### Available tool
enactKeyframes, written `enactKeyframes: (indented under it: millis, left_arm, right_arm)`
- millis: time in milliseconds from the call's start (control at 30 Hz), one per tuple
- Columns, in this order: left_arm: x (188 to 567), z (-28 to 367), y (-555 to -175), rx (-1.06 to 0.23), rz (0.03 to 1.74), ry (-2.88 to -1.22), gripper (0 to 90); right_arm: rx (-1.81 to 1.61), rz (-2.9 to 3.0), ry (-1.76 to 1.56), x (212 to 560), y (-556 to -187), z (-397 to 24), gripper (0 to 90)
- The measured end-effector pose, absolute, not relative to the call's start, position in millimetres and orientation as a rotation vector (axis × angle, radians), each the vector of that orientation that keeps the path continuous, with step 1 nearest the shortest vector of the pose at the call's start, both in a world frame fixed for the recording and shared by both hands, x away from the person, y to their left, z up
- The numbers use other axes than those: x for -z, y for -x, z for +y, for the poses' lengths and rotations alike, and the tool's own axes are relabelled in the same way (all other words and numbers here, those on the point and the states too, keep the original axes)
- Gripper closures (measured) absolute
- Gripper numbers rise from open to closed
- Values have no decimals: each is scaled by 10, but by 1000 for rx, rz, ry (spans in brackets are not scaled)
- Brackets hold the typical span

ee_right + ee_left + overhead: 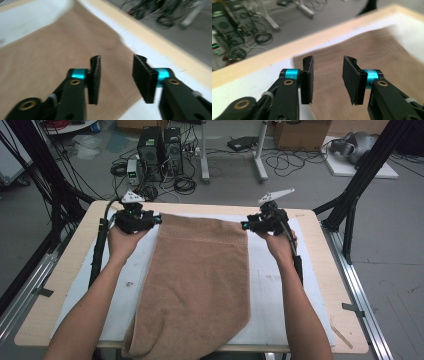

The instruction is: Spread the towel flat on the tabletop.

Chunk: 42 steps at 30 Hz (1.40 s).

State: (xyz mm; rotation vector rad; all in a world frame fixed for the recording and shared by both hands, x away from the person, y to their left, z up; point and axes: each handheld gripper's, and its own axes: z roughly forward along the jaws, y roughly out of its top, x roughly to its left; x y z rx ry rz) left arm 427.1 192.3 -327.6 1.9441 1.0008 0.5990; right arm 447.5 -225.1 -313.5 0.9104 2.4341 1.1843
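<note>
Nearest the high camera, two bare forearms are seen reaching forward over a pale wooden table point(60, 285) covered by a white sheet point(272, 285). Between them a long brown terry towel point(200, 280) is laid flat down the middle of the sheet, its far edge near the table's far side and its near end draped over the near edge.

At the towel's far left corner the left gripper point(159, 219) is held, and at the far right corner the right gripper point(243, 225). In the left gripper view the left gripper point(327, 75) is seen with its jaws apart, nothing between the pads, the towel lying below them. The same is shown of the right gripper point(116, 75) in its own view: parted jaws, no cloth pinched, the towel released beneath.

Trouble could arise if a pad were dragged across the nap as a hand is drawn away, so that a corner is pulled up or creased. The overhanging near end could also draw the cloth toward the person by its own weight.

No brand, label or writing can be read; both gripper views are blurred.
</note>
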Motion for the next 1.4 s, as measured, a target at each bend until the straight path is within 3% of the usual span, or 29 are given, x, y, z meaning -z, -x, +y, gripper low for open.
enactKeyframes:
  millis: [300,633,867,1000,1100,1233,1333,1400]
  left_arm:
    - [3769,1961,-3768,-470,919,-2051,558]
    - [3989,2039,-3147,-439,817,-2099,493]
    - [4198,2090,-2780,-391,793,-2114,454]
    - [4309,2084,-2641,-352,771,-2154,474]
    - [4400,2069,-2617,-330,758,-2203,551]
    - [4397,2073,-2636,-316,761,-2196,676]
    - [4386,2062,-2645,-315,759,-2196,797]
    - [4364,2053,-2655,-313,761,-2197,839]
  right_arm:
    - [-1209,2561,-880,3656,-3961,-2268,465]
    - [-1260,2588,-764,3941,-3255,-2266,445]
    - [-1237,2628,-733,4139,-2984,-2219,444]
    - [-1220,2663,-710,4210,-2871,-2202,458]
    - [-1217,2697,-698,4269,-2811,-2167,485]
    - [-1146,2784,-666,4401,-2812,-2063,596]
    - [-1166,2763,-650,4407,-2852,-2071,803]
    - [-1173,2778,-637,4410,-2886,-2065,859]
